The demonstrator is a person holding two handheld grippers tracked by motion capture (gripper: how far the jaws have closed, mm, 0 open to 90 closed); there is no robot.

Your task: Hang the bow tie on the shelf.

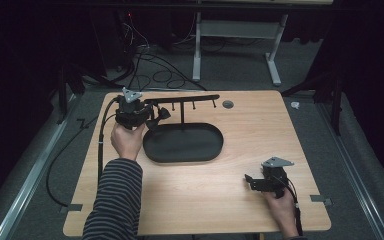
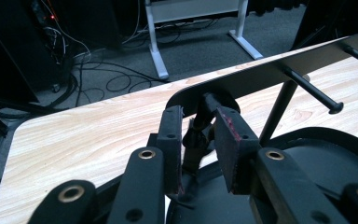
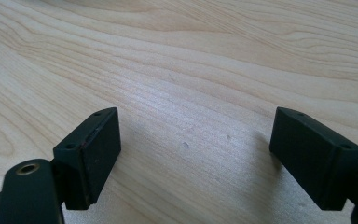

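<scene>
Dim room: grey carpet (image 1: 240, 75), tangled cables (image 1: 150, 70), white desk frame (image 1: 235, 45).

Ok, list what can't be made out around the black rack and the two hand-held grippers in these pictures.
- Small dark object between the left hand-held gripper jaws: too dark in the left gripper view, and hidden by that gripper in the high view; whether it is clamped is unclear.
- Black metal peg rack: its right end is cut off by the left gripper view's edge.
- Black oval tray: contents are lost in darkness.
- Right hand-held gripper: jaws wide apart over the bare light wooden table.
</scene>
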